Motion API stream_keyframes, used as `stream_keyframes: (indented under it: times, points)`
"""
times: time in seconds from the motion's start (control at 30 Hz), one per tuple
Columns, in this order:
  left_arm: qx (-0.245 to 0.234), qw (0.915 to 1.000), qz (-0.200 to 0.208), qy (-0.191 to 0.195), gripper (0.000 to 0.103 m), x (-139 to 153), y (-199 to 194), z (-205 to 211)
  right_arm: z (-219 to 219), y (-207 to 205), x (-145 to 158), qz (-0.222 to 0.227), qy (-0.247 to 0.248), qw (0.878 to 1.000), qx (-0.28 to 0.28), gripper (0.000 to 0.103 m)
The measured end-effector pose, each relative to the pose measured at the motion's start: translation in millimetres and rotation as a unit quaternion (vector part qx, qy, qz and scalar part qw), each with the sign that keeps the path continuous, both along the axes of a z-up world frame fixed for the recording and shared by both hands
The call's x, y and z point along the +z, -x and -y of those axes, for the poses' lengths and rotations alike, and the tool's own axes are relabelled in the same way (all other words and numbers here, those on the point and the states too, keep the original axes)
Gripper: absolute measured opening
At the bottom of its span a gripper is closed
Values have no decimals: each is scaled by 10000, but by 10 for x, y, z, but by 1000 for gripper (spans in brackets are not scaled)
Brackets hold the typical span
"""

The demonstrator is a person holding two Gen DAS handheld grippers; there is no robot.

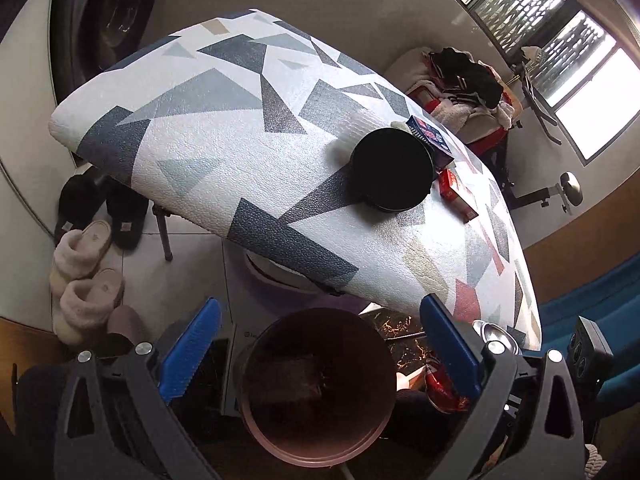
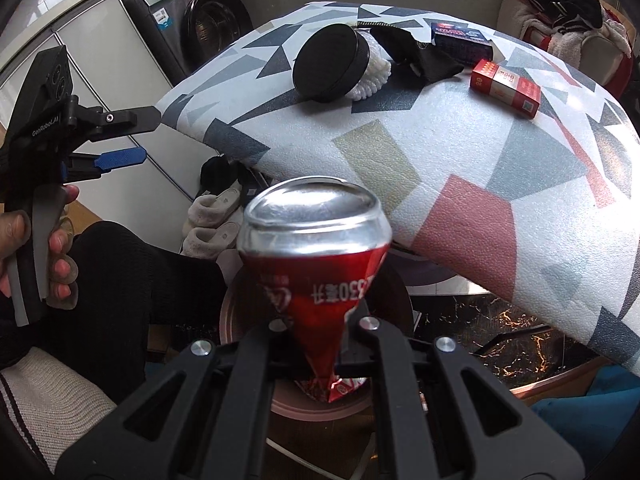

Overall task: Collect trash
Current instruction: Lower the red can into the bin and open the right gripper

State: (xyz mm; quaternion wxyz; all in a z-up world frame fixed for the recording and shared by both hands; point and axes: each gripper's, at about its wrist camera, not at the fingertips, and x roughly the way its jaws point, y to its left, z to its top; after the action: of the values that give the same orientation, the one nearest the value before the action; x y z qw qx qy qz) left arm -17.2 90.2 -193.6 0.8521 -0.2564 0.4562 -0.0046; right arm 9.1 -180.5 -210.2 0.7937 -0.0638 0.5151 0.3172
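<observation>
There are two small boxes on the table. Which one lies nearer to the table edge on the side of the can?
The red box. It lies flat, closer to the can than the blue box, which sits farther back beside the black cloth.

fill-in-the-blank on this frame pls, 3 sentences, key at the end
1. The right tool is shut on a crushed ____ can.
2. Below the can stands an open round ____.
3. On the patterned table, the red carton lies to the ____ of the black lid in the right wrist view.

Missing words: red; bin; right
</observation>
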Motion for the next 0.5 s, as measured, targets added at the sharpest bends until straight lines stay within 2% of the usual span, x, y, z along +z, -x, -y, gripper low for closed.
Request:
stream_keyframes:
  times: [0.3,0.37,0.47,0.5]
  points:
    - [-47,10000,-27,-27,97,-34,11,27,-44,13,-171,-288,244,9993,-22,10]
    - [-45,10000,-37,-23,97,-40,9,34,-46,5,-189,-301,291,9991,-45,14]
    - [-37,10000,-43,-21,97,-45,4,30,-24,4,-183,-275,329,9990,-117,36]
    - [-32,10000,-46,-21,97,-45,6,28,-15,1,-173,-251,309,9991,-143,49]
